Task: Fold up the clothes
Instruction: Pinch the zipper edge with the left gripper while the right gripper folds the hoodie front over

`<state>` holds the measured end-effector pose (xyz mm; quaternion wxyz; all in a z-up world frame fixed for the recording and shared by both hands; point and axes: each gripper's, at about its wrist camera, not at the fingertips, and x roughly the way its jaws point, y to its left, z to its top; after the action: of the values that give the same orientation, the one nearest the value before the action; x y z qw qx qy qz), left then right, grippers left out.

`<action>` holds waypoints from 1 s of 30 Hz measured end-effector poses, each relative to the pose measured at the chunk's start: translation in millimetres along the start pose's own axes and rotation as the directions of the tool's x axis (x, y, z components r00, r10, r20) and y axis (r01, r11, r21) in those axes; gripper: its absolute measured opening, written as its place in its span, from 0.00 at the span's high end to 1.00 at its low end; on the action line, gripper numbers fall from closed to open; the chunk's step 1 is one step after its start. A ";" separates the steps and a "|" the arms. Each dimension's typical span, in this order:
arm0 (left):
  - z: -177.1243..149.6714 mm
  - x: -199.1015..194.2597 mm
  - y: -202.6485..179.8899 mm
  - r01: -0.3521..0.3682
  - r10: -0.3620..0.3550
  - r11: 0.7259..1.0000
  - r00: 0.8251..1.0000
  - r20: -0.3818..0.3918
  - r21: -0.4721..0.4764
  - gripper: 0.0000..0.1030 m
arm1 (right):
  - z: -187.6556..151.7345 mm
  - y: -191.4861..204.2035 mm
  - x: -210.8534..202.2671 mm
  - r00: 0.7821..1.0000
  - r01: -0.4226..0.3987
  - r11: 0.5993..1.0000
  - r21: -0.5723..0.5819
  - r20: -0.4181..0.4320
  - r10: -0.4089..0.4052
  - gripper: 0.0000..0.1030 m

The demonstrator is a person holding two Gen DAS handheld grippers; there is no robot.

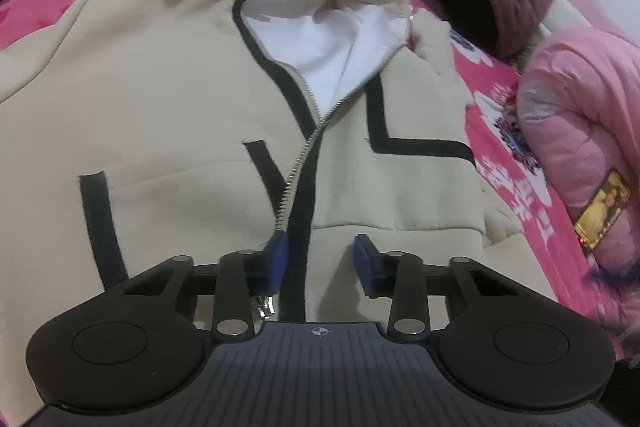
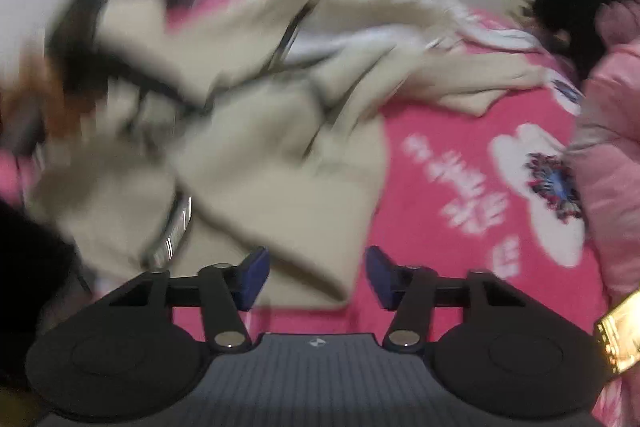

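Beige zip-up jacket (image 1: 180,115) lies front-up on the pink printed bedspread (image 1: 520,187), zipper (image 1: 296,167) half undone. Your left gripper (image 1: 320,261) stands spread over its hem, grasping nothing. Your right gripper (image 2: 316,277) is released, straddling the jacket's corner; that view is blurred. A pink padded coat (image 1: 580,131) lies alongside.
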<state>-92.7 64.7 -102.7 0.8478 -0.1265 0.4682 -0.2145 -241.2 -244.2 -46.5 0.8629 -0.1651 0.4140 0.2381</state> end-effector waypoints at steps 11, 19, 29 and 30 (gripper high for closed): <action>4.4 4.6 1.7 -0.006 0.006 0.999 1.000 -0.008 -0.044 0.71 | -16.4 77.4 52.0 0.981 0.192 0.885 -0.425 0.069 -0.180 0.55; 2.1 -3.0 0.5 -0.010 0.011 0.996 1.000 0.013 -0.088 1.00 | -1.6 51.9 21.3 0.954 0.283 0.937 -0.205 0.155 -0.255 0.98; -14.1 -13.0 -37.7 0.164 -0.160 0.986 0.982 -0.099 0.030 1.00 | -43.2 1.6 7.3 0.948 0.319 0.940 -0.122 0.038 -0.317 0.98; -13.2 -12.9 -40.6 0.171 -0.166 0.984 0.982 -0.095 0.047 0.97 | -47.4 -0.6 10.4 0.950 0.313 0.944 -0.106 0.026 -0.313 0.98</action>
<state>-119.9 35.1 -83.3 0.8077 -0.1324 0.4875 -0.3039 -265.3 -264.7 -83.3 0.8812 -0.2747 0.3651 0.1211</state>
